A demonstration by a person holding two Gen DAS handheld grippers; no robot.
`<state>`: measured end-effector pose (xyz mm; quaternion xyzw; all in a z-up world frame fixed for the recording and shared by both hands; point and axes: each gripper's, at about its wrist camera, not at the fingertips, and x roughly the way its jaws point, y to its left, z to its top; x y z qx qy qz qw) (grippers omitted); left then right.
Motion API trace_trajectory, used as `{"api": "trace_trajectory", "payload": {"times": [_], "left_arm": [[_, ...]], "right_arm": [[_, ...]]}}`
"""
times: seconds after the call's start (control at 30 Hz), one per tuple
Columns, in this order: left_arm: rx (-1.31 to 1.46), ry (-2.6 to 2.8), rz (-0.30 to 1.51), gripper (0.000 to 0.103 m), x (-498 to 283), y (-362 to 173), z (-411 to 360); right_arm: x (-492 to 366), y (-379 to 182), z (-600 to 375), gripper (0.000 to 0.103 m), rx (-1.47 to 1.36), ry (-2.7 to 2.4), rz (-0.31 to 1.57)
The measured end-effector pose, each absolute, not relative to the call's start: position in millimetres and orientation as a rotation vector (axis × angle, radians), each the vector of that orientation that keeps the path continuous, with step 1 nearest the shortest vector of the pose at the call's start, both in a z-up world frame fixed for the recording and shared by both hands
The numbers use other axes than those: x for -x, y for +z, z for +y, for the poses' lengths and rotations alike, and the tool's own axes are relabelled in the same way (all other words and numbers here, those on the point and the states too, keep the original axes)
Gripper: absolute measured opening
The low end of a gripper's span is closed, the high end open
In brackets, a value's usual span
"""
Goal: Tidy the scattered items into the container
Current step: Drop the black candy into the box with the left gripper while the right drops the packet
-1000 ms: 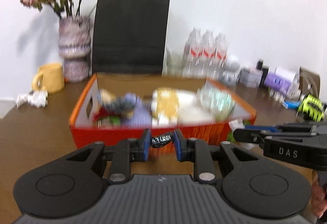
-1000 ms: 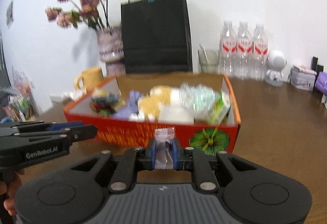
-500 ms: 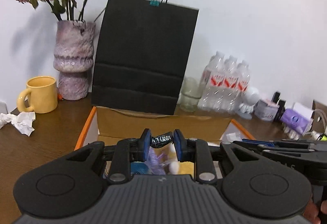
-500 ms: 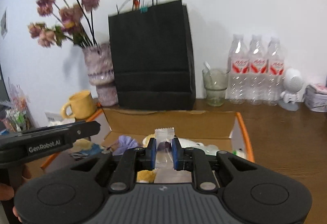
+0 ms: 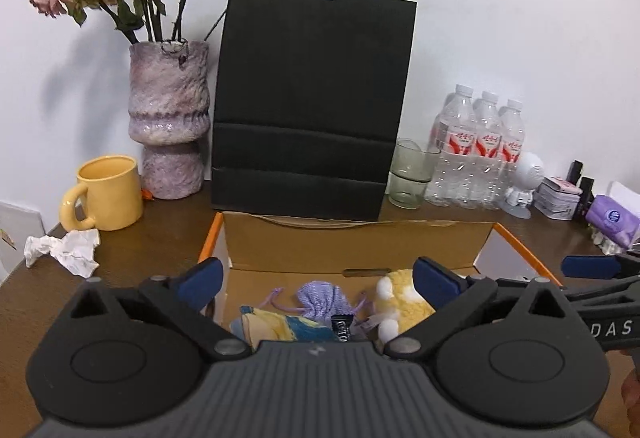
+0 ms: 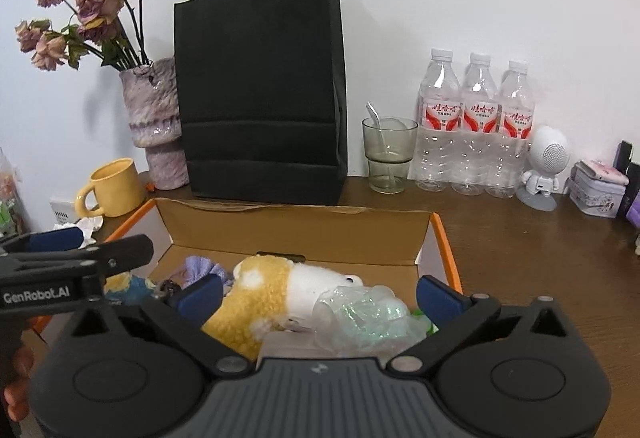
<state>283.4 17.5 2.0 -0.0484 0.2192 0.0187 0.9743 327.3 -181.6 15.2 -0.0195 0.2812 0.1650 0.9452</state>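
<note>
The orange cardboard box (image 5: 516, 238) sits on the brown table (image 6: 540, 250) in front of me, just ahead of a black paper bag (image 5: 312, 98) that stands against the wall. Inside it lie a yellow-and-white plush toy (image 6: 260, 298), a lilac knitted pouch (image 5: 322, 296), a blue-and-yellow soft item (image 5: 280, 326), a crumpled clear plastic wrap (image 6: 364, 314) and a small dark candy wrapper (image 5: 342, 326), which rests on the heap below my left claw.

My left claw (image 5: 316, 280) hangs over the near left part of the box, its jaws opening and spread wide, with nothing pressed between the blue pads. My right claw (image 6: 318, 294) hangs over the plush toy and the plastic wrap, its jaws also opening wide and gripping nothing. A pale packet (image 6: 288, 346) shows at the lower edge beneath it, though I cannot tell exactly what it is.

Left of the bag stand a mottled purple vase (image 5: 168, 118) of dried roses and a yellow mug (image 5: 106, 198), with crumpled white paper (image 5: 64, 250) near the table edge. To the right are a green glass (image 6: 388, 154) with a spoon, three water bottles (image 6: 476, 126) and a small white robot figure (image 6: 544, 166).
</note>
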Motion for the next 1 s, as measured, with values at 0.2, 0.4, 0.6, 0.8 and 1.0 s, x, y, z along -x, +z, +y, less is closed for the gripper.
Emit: {"api": "trace_trajectory", "payload": {"times": [0.2,0.4,0.6,0.8,1.0], "left_arm": [[0.061,0.049,0.455,0.103,-285,2,12],[0.059,0.062,0.469,0.103,-287,0,12],[0.06,0.067,0.482,0.103,-287,-1,12],[0.07,0.069,0.501,0.103,-286,0,12],[0.109,0.055,0.515,0.103,-270,5,13]], "right_arm": [[-322,19,-179,0.103,0.057,0.344,0.563],[-322,18,-177,0.103,0.061,0.343,0.572],[-323,17,-177,0.103,0.064,0.343,0.577],[-322,17,-176,0.103,0.063,0.34,0.587],[-307,24,-180,0.103,0.048,0.349,0.592]]}}
